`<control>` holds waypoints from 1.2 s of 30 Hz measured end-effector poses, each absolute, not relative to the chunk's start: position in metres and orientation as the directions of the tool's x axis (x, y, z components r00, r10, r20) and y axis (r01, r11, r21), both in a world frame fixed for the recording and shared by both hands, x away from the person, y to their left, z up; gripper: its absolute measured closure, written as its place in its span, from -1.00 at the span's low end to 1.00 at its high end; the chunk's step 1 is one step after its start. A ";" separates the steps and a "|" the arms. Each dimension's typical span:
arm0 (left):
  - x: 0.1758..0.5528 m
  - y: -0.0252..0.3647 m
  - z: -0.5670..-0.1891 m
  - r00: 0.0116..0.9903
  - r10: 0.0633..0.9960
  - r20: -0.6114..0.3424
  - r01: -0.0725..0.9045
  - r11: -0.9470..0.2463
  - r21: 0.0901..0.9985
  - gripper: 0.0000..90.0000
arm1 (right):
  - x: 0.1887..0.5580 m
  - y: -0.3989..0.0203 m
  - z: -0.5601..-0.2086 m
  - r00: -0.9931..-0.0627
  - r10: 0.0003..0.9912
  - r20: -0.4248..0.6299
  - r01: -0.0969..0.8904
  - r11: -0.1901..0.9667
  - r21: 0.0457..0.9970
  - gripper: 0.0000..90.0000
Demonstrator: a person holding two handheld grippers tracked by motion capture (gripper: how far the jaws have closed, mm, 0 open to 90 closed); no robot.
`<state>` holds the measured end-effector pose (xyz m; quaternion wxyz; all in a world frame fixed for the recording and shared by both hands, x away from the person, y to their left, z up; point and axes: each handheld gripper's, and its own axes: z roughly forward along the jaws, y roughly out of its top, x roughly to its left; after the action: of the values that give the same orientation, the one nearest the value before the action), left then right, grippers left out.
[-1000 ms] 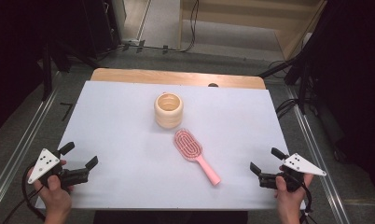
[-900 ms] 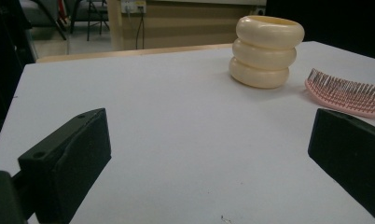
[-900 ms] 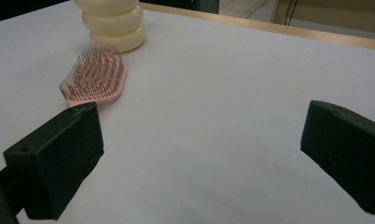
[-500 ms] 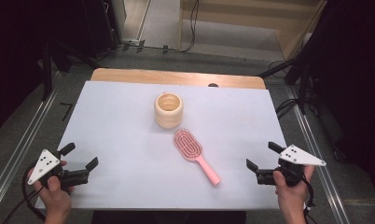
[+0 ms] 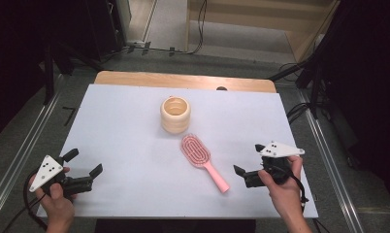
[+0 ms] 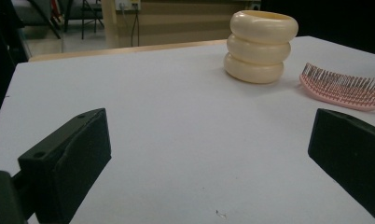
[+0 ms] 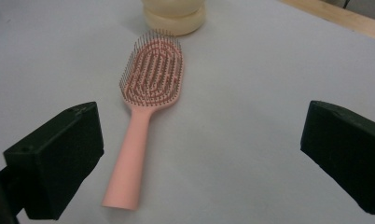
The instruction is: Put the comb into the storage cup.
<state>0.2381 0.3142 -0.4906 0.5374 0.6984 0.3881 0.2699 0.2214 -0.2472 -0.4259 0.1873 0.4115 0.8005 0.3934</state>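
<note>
Your right gripper (image 5: 245, 171) sits at the lower right of the high view, empty, near the brush (image 5: 203, 161) handle but not touching; nothing is picked up yet. Your left gripper (image 5: 85, 162) waits at lower left, also empty. The cup (image 5: 175, 114) stands upright at centre. In the left gripper view, jaws gape wide over bare table (image 6: 167, 140). In the right gripper view, jaws stand wide, the brush lying lower left of centre; grasping remains.

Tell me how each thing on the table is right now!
Hairbrush: lying flat, bristles up, nothing touching it.
Cup: standing upright, open at the top, nothing seen inside.
Left hand-held gripper: open, holding nothing.
Right hand-held gripper: open, holding nothing, pointing at the hairbrush.
</note>
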 end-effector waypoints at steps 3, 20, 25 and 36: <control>0.238 0.314 -0.491 0.554 0.832 -0.040 0.253 -0.123 0.960 -1.00 | 0.226 -0.240 -0.428 -0.598 0.802 0.016 0.518 0.371 0.770 -1.00; 0.237 0.314 -0.491 0.564 0.825 -0.037 0.254 -0.131 0.958 -1.00 | 0.248 -0.203 -0.438 -0.630 0.776 0.041 0.591 0.444 0.674 -1.00; 0.237 0.314 -0.491 0.565 0.824 -0.038 0.254 -0.130 0.959 -1.00 | 0.255 -0.194 -0.444 -0.640 0.766 0.065 0.615 0.460 0.640 -1.00; 0.237 0.314 -0.491 0.567 0.823 -0.033 0.253 -0.136 0.958 -1.00 | 0.264 -0.180 -0.457 -0.647 0.757 0.090 0.652 0.489 0.579 -1.00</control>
<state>0.2374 0.3139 -0.4906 0.5354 0.7049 0.3815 0.2663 0.2637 -0.1797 -0.4573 0.0887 0.4107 0.8581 0.2951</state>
